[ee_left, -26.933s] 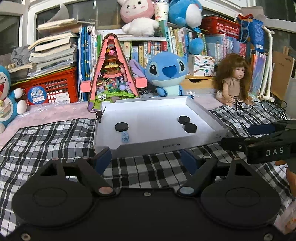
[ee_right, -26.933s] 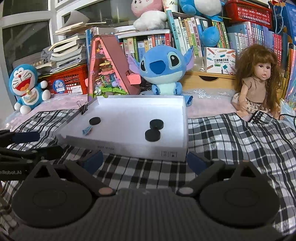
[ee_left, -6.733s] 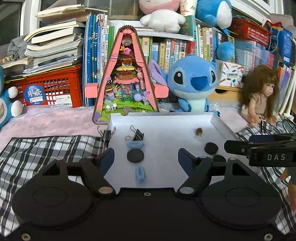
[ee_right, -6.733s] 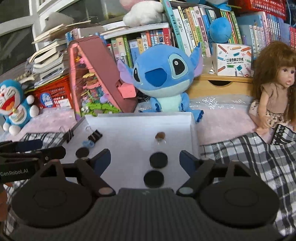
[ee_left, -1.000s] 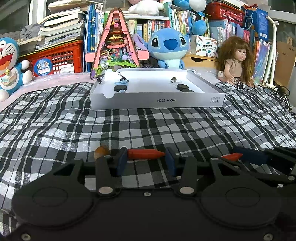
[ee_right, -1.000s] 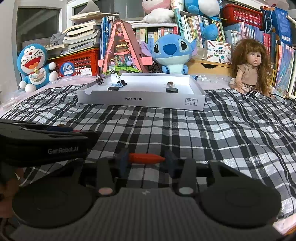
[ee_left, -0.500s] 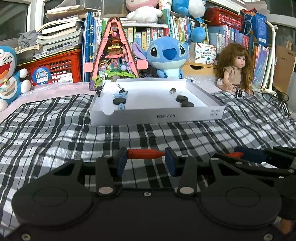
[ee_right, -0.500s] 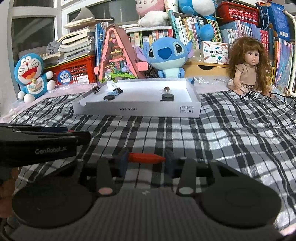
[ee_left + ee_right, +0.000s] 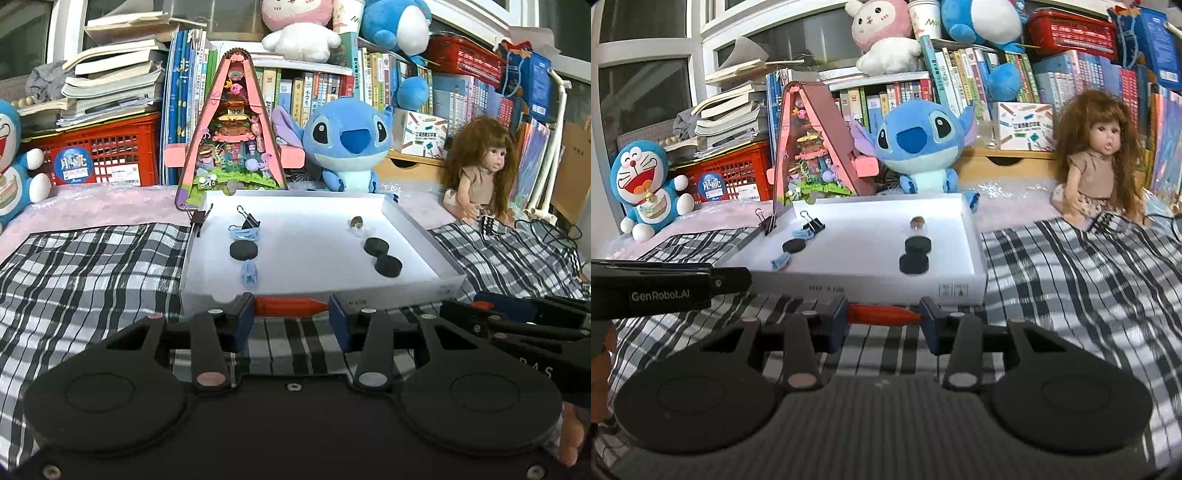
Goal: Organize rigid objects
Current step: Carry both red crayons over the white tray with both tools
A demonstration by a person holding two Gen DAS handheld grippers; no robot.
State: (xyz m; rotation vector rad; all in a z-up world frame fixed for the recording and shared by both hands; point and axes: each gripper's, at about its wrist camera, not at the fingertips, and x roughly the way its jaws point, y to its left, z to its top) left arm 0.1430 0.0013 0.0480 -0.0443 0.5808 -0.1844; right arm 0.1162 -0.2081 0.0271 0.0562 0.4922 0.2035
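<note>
My left gripper [image 9: 291,308] is shut endwise on a short red crayon [image 9: 290,305], held crosswise just before the white tray [image 9: 417,240]. My right gripper [image 9: 883,314] is likewise shut on a second red crayon [image 9: 882,314] in front of the tray's near wall [image 9: 871,286]. Inside the tray lie black discs [image 9: 243,250] [image 9: 388,266], black binder clips [image 9: 250,221], small blue clips [image 9: 249,274] and a little brown-capped vial [image 9: 357,222]. Each gripper shows at the edge of the other's view: the left gripper [image 9: 665,286], the right gripper [image 9: 517,317].
A checked cloth [image 9: 92,266] covers the table. Behind the tray stand a pink triangular toy house [image 9: 232,140], a blue plush [image 9: 351,140], a doll [image 9: 480,173], a red crate [image 9: 103,151] and shelves of books. Another binder clip [image 9: 768,221] sits on the tray's left rim.
Both grippers have risen and moved toward the tray, each carrying its red crayon. The tray now looms larger and its inside shows from above.
</note>
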